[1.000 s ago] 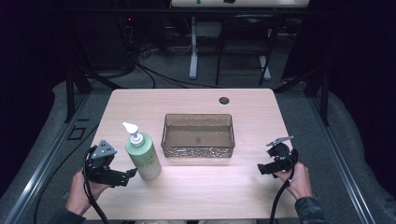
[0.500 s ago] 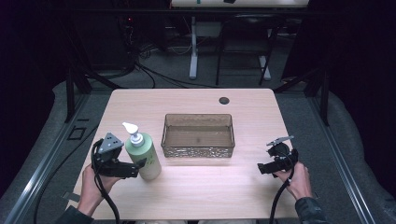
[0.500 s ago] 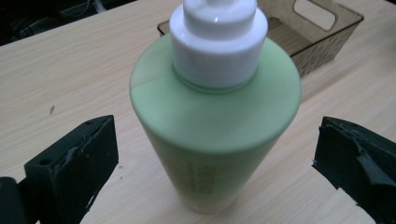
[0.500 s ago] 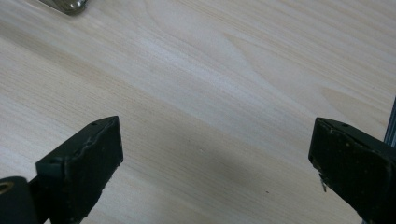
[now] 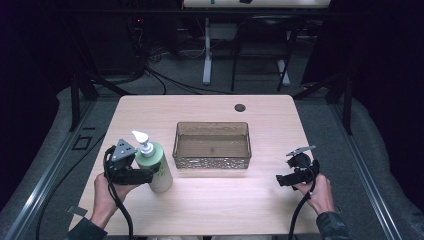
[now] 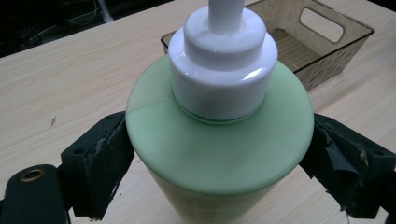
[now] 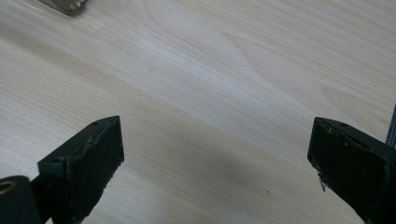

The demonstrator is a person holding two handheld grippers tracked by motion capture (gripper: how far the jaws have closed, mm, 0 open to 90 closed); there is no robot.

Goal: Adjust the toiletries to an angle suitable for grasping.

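My left gripper (image 6: 219, 186) brackets the green pump bottle (image 6: 219, 140), its jaws having just been closing, each pad now meeting the bottle's flank below the shoulder. The bottle stands upright on the table (image 5: 210, 210), left of the clear brown bin (image 5: 212, 145) and just apart from it. My right gripper (image 7: 215, 172) rests with its jaws wide apart over bare wood. I judge the step to be securing the grasp; next I must firm the squeeze before lifting, presumably toward the bin, keeping the bottle upright.
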